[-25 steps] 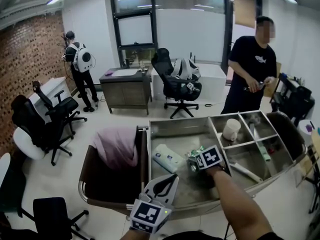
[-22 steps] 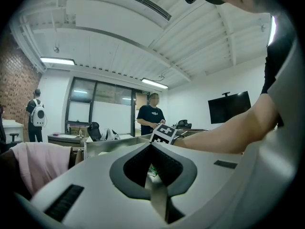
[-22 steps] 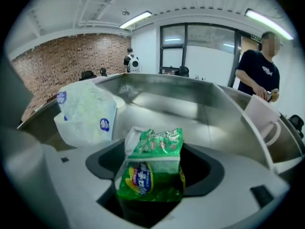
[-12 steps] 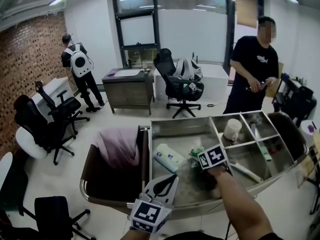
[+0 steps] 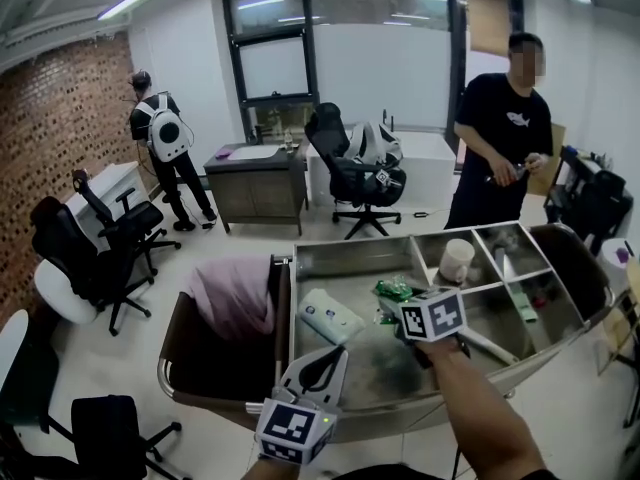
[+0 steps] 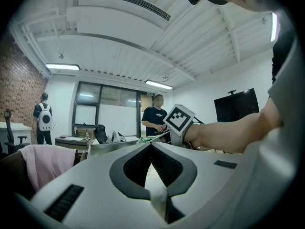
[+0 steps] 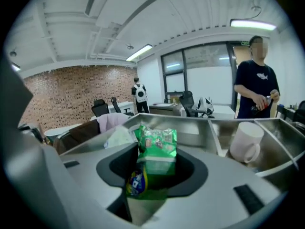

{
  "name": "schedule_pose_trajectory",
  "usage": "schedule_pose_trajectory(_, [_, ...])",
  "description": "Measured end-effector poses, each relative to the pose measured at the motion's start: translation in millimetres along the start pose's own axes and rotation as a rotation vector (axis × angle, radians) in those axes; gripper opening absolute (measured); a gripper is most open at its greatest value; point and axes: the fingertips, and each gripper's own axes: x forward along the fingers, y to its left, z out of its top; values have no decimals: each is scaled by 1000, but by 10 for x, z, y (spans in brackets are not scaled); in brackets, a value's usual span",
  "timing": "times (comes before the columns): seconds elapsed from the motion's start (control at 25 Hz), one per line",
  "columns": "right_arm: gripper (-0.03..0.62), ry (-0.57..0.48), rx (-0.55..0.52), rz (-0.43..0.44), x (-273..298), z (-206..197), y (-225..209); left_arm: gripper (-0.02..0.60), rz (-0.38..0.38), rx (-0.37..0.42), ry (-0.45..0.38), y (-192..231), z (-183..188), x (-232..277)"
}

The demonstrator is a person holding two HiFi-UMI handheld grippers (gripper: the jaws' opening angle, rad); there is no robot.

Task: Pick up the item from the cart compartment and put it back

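Note:
A green snack packet (image 5: 392,290) hangs over the large compartment of the steel cart (image 5: 350,256). My right gripper (image 5: 396,310) is shut on its lower end. In the right gripper view the packet (image 7: 157,149) stands upright between the jaws of that gripper (image 7: 153,167), its crumpled bottom pinched in the gap. My left gripper (image 5: 333,356) stays low at the cart's front edge, shut and holding nothing. Its tips meet in the left gripper view (image 6: 151,144).
A white tissue pack (image 5: 330,316) lies in the large compartment and a white mug (image 5: 458,260) stands in a small one. A pink cloth (image 5: 230,293) fills the brown bin at the cart's left. A person in black (image 5: 505,138) stands behind the cart, with office chairs around.
My right gripper has closed on the green packet and lifted it up off the compartment floor. The left gripper has barely moved.

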Motion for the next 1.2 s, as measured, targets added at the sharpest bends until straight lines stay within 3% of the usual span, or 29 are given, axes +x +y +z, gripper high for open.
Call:
schedule_pose_trajectory(0.6, [198, -256, -69, 72, -1081, 428, 285, 0, 33, 32, -6, -265, 96, -22])
schedule_pose_trajectory(1.2, [198, -431, -69, 101, -1987, 357, 431, 0, 56, 22, -11, -325, 117, -91])
